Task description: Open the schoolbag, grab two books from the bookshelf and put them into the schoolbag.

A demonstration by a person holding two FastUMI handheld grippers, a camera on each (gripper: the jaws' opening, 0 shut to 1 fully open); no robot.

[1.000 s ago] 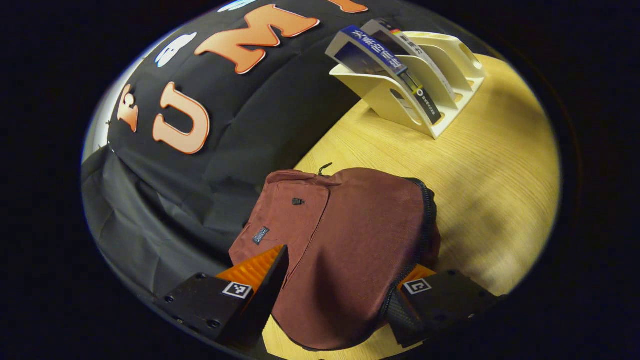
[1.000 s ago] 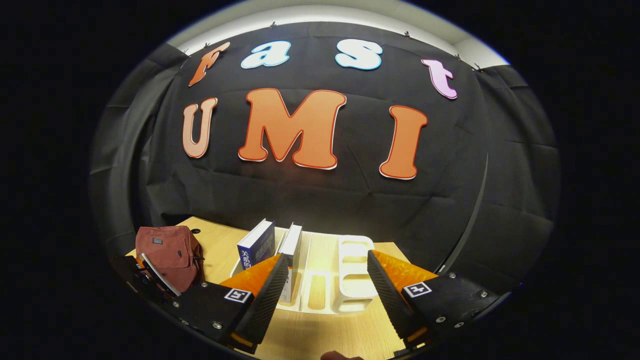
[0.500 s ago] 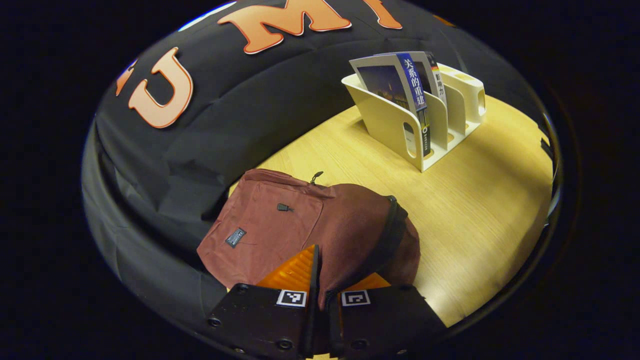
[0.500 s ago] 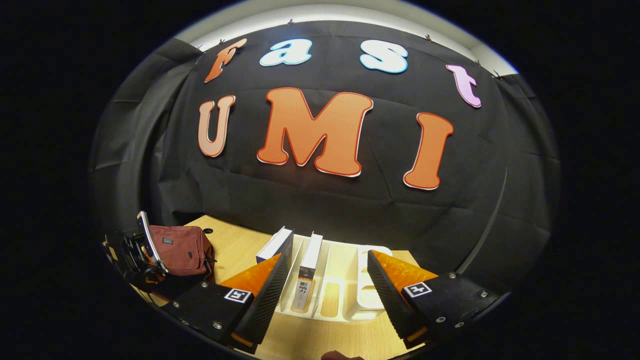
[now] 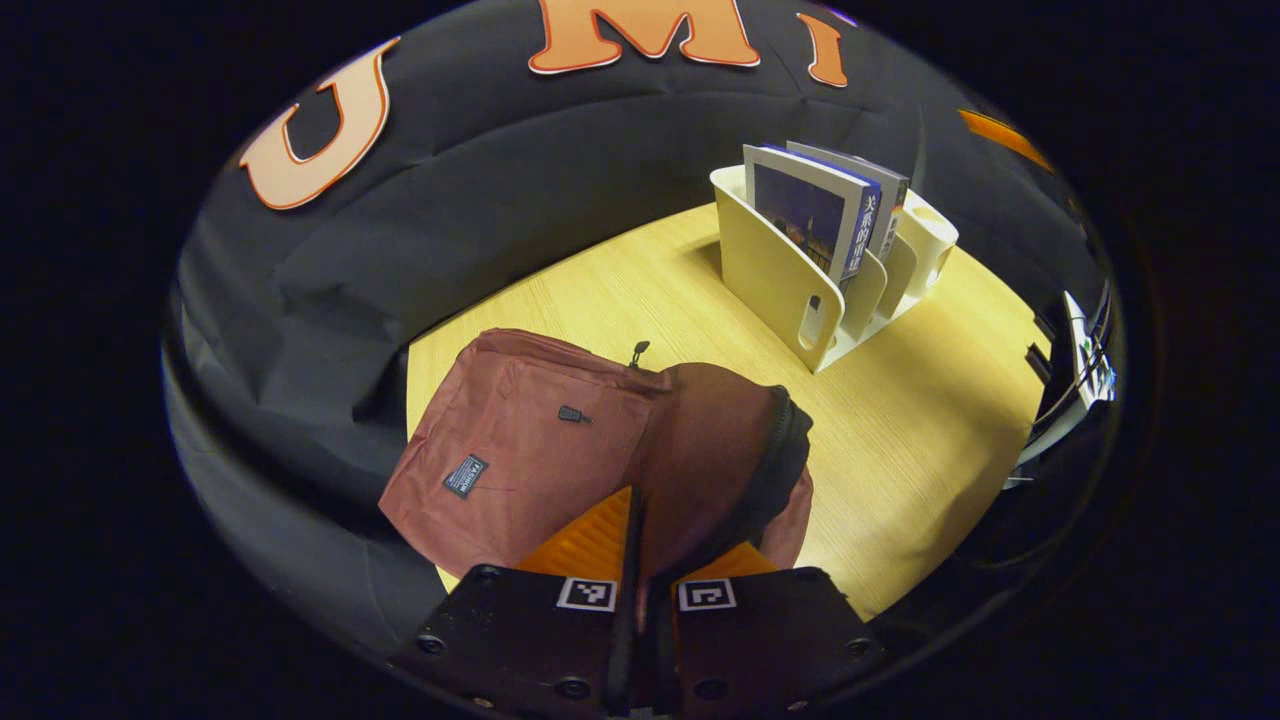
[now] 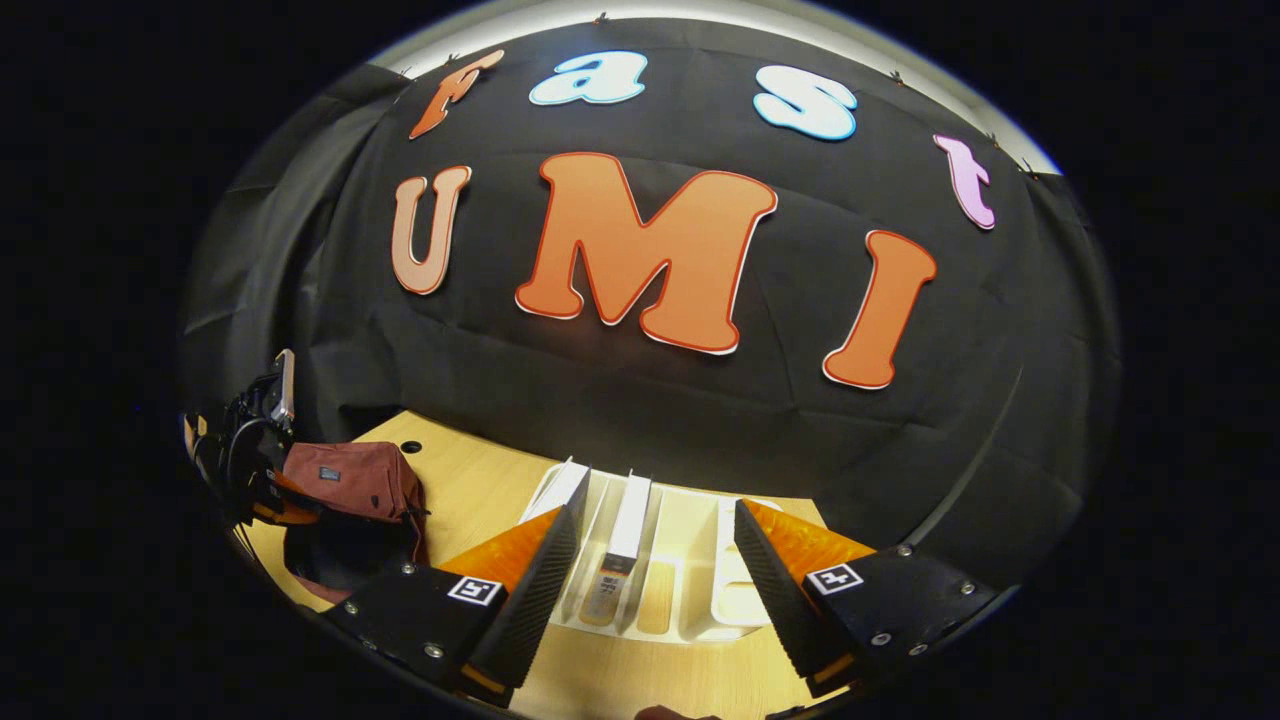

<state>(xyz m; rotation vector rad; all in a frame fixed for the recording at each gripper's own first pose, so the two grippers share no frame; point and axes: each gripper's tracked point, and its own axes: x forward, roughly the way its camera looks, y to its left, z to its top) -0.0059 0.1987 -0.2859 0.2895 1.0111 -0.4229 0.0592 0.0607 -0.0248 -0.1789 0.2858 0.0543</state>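
Staying clamped on schoolbag [image 5: 540,450] — left claw [image 5: 640,560] lifted

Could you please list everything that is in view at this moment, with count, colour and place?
schoolbag: one, dark red, lying on the table's near left part, its top flap pinched and its zip parted.
books: two, one with a blue spine and one paler, upright in the bookshelf's first slots.
bookshelf: one, cream, slotted, standing on the table's far side.
table: one, light wood.
left gripper: one, shut on the schoolbag's flap.
right gripper: one, open, held before the bookshelf with the second book between its fingers' line.
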